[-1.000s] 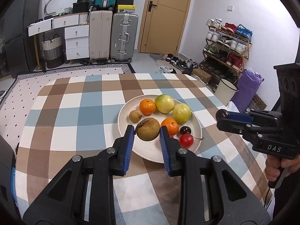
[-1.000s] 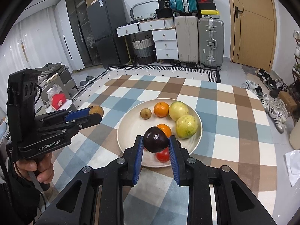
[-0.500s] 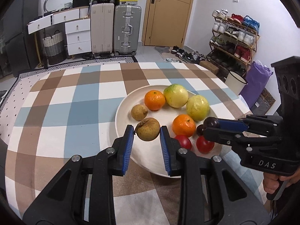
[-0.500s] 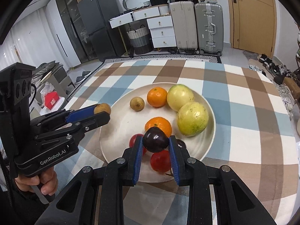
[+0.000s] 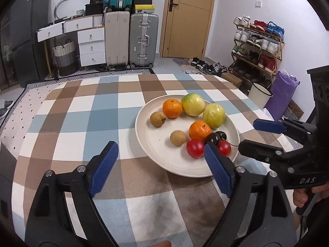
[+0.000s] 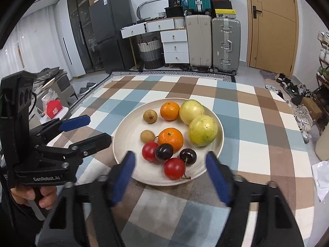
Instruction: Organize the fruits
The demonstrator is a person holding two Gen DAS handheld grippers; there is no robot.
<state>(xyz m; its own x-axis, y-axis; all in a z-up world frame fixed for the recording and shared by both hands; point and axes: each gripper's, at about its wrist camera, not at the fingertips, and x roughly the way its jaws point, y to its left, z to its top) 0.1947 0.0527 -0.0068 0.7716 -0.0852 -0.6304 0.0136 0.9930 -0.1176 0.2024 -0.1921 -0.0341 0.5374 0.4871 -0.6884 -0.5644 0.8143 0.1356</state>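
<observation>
A cream plate (image 5: 162,156) (image 6: 131,127) on the checked tablecloth holds two oranges (image 6: 171,139), two yellow-green round fruits (image 6: 203,130), two small brown longans (image 5: 178,138) (image 6: 147,136), two red cherry tomatoes (image 6: 174,168) and two dark cherries (image 6: 163,152). My left gripper (image 5: 159,160) is open and empty, just short of the plate's near-left rim. My right gripper (image 6: 169,168) is open and empty over the plate's near rim. The right gripper also shows in the left wrist view (image 5: 259,133); the left gripper shows in the right wrist view (image 6: 90,129).
The round table (image 5: 82,119) has a checked cloth. Beyond it stand suitcases (image 5: 144,39), white drawers (image 5: 90,47), a door and a shoe rack (image 5: 259,47). A white bucket (image 5: 260,94) and a purple bag sit on the floor at right.
Both grippers opened and pulled back. The brown longan left my left gripper and lies on the plate; the dark cherry left my right gripper and lies among the tomatoes.
</observation>
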